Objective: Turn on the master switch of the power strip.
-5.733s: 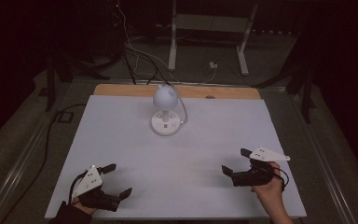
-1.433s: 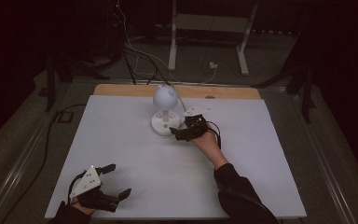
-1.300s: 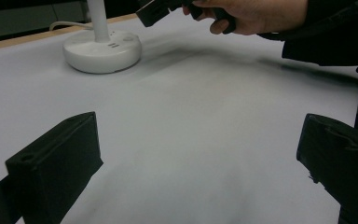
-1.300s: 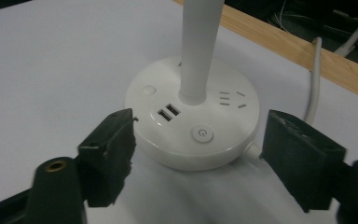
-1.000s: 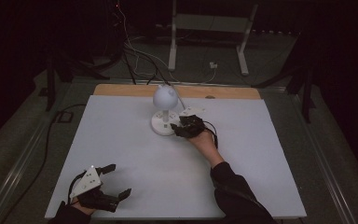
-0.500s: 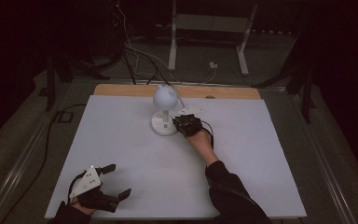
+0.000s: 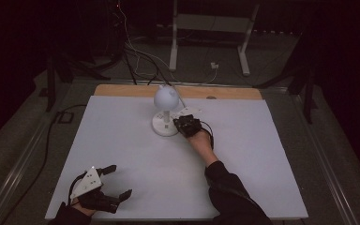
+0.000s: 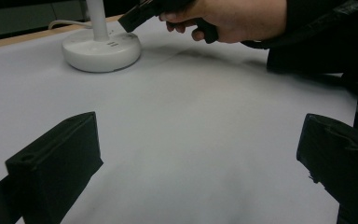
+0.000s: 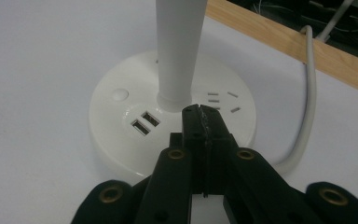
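The desk lamp point(image 7: 166, 111) stands near the far middle of the bench point(image 7: 122, 140), with a round white base point(image 9: 121, 135), a thin upright stem point(image 9: 179, 46) and a small globe-shaped head point(image 7: 166, 96). It looks like smooth hard plastic, so I judge it stiff, rather light and a little slippery; the wide base probably keeps it steady, but a push high on the stem could tip it. The base carries a round button point(image 9: 119, 94), two USB ports point(image 9: 145, 122) and socket slots point(image 9: 221, 101), so the button is for a gentle press from above, not for a grip. To move the lamp, the stem low near the base seems the best place to hold.

The right gripper point(image 9: 200, 113) has just been closing and its jaws are now pressed together with nothing between them, the tips over the base just beside the stem. The left gripper point(image 7: 113, 182) rests at the near left corner, spread wide and holding nothing.

The bench top is a plain white sheet, matte and flat, with a wooden strip point(image 7: 234, 92) along the far edge. A white cord point(image 9: 307, 102) leaves the base toward the back. The room around is dark, with cables point(image 7: 136, 51) and a white stand point(image 7: 211, 28) on the floor.
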Available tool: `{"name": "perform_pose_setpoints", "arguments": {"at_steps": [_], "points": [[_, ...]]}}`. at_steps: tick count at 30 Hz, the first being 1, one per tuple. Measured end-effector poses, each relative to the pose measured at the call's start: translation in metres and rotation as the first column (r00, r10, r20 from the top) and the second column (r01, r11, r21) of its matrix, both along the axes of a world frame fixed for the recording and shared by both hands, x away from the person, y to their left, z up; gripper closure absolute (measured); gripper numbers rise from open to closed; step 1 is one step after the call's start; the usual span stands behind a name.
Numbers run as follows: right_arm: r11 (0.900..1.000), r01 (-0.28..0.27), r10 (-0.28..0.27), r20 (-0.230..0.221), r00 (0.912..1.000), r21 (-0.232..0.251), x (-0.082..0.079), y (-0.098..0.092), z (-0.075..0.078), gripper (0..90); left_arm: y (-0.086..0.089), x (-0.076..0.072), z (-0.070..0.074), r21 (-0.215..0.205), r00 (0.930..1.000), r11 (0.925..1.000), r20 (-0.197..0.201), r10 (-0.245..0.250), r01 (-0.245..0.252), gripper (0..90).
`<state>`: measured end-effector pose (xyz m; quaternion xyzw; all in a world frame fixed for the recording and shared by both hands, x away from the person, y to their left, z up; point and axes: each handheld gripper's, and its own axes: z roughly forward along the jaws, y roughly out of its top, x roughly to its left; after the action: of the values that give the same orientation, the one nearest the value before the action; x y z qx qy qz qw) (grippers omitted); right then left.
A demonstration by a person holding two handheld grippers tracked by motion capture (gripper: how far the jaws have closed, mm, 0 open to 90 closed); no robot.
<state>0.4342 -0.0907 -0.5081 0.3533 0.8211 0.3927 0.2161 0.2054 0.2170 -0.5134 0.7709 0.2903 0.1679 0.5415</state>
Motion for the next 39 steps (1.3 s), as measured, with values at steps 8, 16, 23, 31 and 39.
{"name": "perform_pose_setpoints", "arguments": {"at_steps": [8, 16, 23, 31, 39], "points": [[1.0, -0.002, 0.002, -0.023, 0.9997, -0.005, 0.0012, 0.0034, -0.0023, 90.0, 0.0001, 0.0002, -0.0002, -0.002, 1.0, 1.0, -0.001, 0.0, 0.0, 0.2], [1.0, 0.01, -0.01, -0.03, 0.9995, 0.004, 0.0013, 0.0036, -0.0029, 90.0, -0.0003, 0.0002, -0.0004, -0.003, 1.0, 1.0, -0.002, 0.0, 0.0, 0.2], [1.0, 0.004, -0.004, -0.044, 0.999, -0.003, 0.0013, 0.0068, -0.0028, 90.0, -0.0003, 0.0004, -0.0004, -0.003, 1.0, 1.0, -0.003, 0.001, -0.001, 0.2], [1.0, 0.0, 0.0, -0.048, 0.9988, -0.01, 0.0032, 0.0061, -0.0031, 90.0, 0.0003, -0.0001, -0.0004, -0.004, 1.0, 1.0, -0.003, 0.002, -0.002, 0.2], [1.0, -0.001, 0.002, -0.057, 0.9984, 0.009, 0.0049, 0.0038, -0.0049, 90.0, 0.0, 0.0002, -0.0008, -0.003, 1.0, 1.0, -0.003, 0.0, 0.0, 0.2]]}}
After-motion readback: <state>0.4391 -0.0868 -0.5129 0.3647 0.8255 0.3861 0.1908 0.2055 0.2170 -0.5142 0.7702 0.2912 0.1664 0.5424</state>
